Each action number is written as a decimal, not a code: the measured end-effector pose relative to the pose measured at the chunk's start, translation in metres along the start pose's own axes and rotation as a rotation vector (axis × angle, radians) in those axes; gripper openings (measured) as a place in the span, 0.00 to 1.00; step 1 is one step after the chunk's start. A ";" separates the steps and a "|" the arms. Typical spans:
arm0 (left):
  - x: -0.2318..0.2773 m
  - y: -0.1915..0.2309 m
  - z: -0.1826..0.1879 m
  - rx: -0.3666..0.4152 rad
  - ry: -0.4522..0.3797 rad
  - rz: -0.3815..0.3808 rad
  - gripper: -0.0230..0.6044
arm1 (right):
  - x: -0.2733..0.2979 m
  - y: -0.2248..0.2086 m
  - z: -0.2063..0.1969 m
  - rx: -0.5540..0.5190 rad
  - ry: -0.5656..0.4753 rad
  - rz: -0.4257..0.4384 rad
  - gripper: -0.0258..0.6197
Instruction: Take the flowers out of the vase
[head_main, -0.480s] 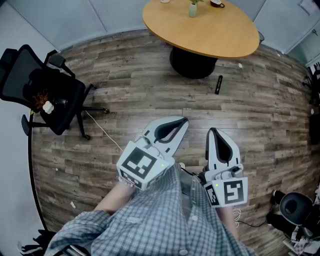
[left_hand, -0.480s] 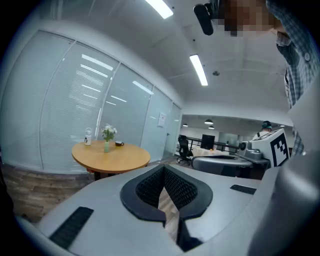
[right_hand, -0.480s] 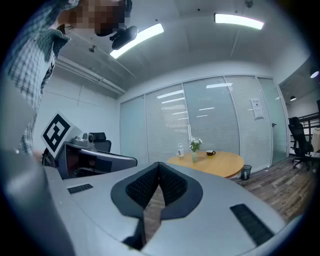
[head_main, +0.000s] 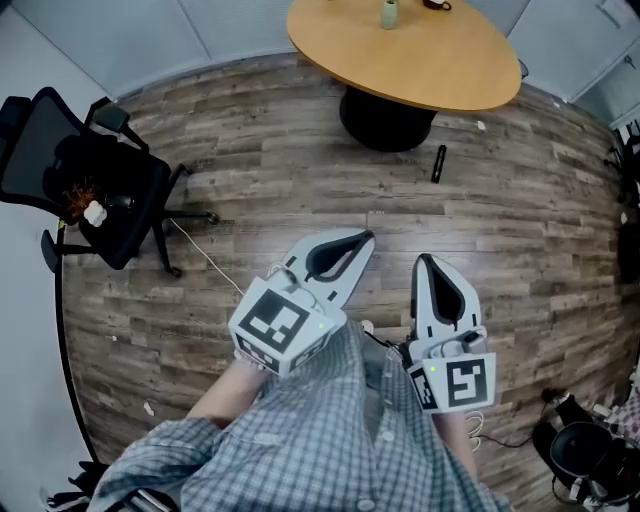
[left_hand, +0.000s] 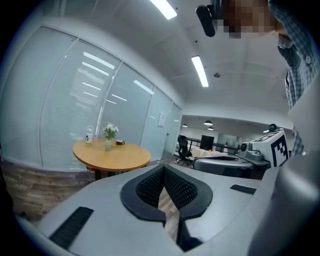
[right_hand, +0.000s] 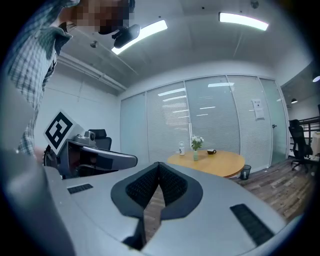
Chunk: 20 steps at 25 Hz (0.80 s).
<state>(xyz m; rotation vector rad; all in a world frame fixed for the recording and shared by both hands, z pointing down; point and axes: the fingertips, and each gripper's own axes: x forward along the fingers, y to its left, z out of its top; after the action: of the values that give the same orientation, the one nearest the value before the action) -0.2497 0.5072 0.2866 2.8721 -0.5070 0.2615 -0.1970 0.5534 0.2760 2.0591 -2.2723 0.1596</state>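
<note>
White flowers (left_hand: 110, 131) stand in a small pale green vase (left_hand: 107, 146) on a round wooden table (left_hand: 117, 156) across the room. The vase (head_main: 388, 14) shows at the top edge of the head view, and the flowers (right_hand: 196, 142) show far off in the right gripper view. My left gripper (head_main: 365, 238) and right gripper (head_main: 424, 262) are held side by side in front of my body, far from the table. Both point toward it. Their jaws are shut with nothing between them. The left gripper's tips (left_hand: 164, 168) and the right gripper's tips (right_hand: 159, 164) meet in their own views.
A white bottle (left_hand: 89, 135) and a dark cup (left_hand: 120, 142) stand beside the vase. A black office chair (head_main: 90, 175) is at the left. A dark object (head_main: 437, 167) and a cable (head_main: 200, 255) lie on the wood floor. A small bin (right_hand: 245, 172) stands by the table.
The table and vase have slid slightly toward the top edge of the head view. Both grippers stay shut and nearly in place.
</note>
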 end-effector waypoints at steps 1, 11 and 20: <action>-0.002 0.003 0.000 0.002 -0.001 -0.001 0.05 | 0.002 0.001 0.000 0.009 0.001 -0.004 0.05; -0.025 0.024 -0.003 0.003 -0.017 -0.016 0.05 | 0.005 0.008 -0.007 0.050 0.002 -0.110 0.05; -0.047 0.039 -0.006 -0.006 -0.033 0.004 0.05 | -0.006 0.005 -0.022 0.171 0.008 -0.179 0.05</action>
<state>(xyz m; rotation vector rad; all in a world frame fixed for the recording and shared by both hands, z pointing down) -0.3075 0.4879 0.2892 2.8744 -0.5191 0.2135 -0.2021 0.5626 0.2965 2.3265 -2.1226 0.3625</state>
